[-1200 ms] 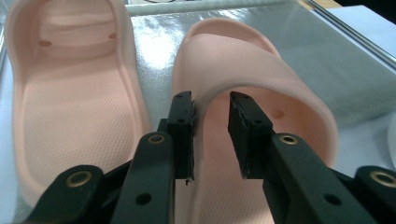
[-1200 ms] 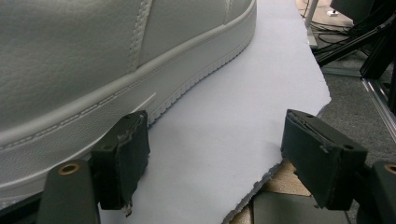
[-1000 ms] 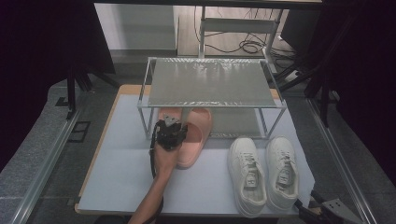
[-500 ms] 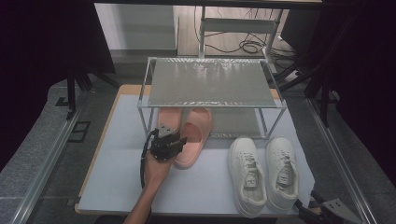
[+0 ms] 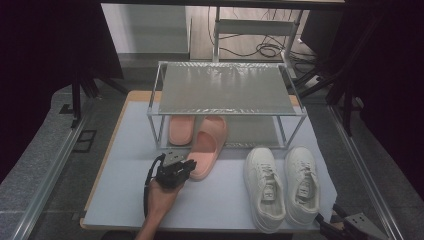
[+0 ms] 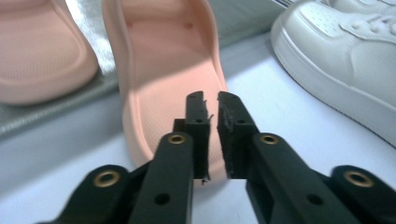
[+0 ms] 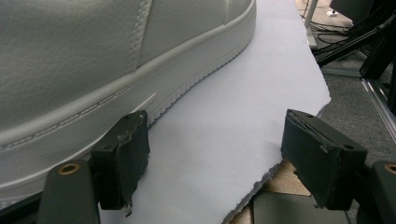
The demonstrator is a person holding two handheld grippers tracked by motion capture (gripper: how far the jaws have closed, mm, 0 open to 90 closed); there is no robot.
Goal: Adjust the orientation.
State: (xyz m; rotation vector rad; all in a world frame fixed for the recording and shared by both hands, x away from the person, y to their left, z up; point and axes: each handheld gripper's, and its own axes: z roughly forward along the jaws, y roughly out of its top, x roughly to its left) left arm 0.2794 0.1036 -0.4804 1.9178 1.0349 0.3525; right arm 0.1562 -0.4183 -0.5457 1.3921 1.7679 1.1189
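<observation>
Jaws on the left gripper (image 6: 211, 135) have just been closing, and now they stand almost together, only a thin slit between the pads, right over the heel rim of the near slipper (image 6: 163, 74). Whether that rim is nipped in the slit, you cannot tell from here. From the high view, the left gripper (image 5: 187, 167) sits at the slipper's (image 5: 207, 147) heel end, the hand (image 5: 162, 197) coming in from the bottom edge. This pink slipper lies on the white mat (image 5: 130, 150), angled, toe tucked under the front of the metal rack (image 5: 227, 87). Its twin, the second slipper (image 5: 180, 129), lies straight on the rack's lower shelf, just beside it.

Over to the right gripper (image 7: 215, 158): jaws spread wide, nothing between them but mat (image 7: 224, 130), hanging at the mat's front right corner. Its left pad sits just beside the sole of a white sneaker (image 7: 93, 65). In the high view that gripper (image 5: 345, 225) pokes in at the bottom right, near the pair of sneakers (image 5: 282, 185), which stand side by side on the mat, toes toward the rack.
</observation>
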